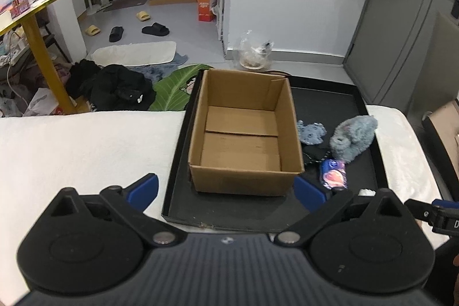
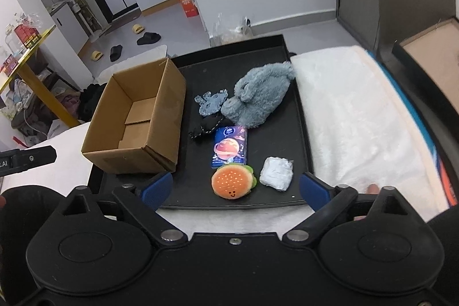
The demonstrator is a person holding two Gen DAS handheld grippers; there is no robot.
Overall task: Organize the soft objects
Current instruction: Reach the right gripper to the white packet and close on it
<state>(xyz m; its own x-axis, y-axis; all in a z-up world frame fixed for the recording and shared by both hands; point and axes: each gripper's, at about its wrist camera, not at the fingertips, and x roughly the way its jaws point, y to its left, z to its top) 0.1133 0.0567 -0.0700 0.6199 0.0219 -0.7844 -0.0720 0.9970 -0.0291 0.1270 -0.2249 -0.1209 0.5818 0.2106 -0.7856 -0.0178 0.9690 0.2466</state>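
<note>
Right gripper (image 2: 235, 189) jaws apart, blocking tray (image 2: 298, 116) near edge; black item (image 2: 208, 125) indistinct.

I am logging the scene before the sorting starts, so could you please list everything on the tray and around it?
cardboard box: one, brown, open and empty, left side of the tray
tray: one, black, on the white blanket
fluffy slipper: one, grey-blue, far right of the tray
small cloth piece: one, pale blue, between box and slipper
black item: one, dark with a cord, below the cloth piece
tissue pack: one, blue with a planet picture, tray centre
burger plush: one, orange and green, near edge of the tray
wrapped packet: one, white, right of the burger plush
white blanket: one, under the tray
left claw: open, empty
right claw: open, empty
</note>
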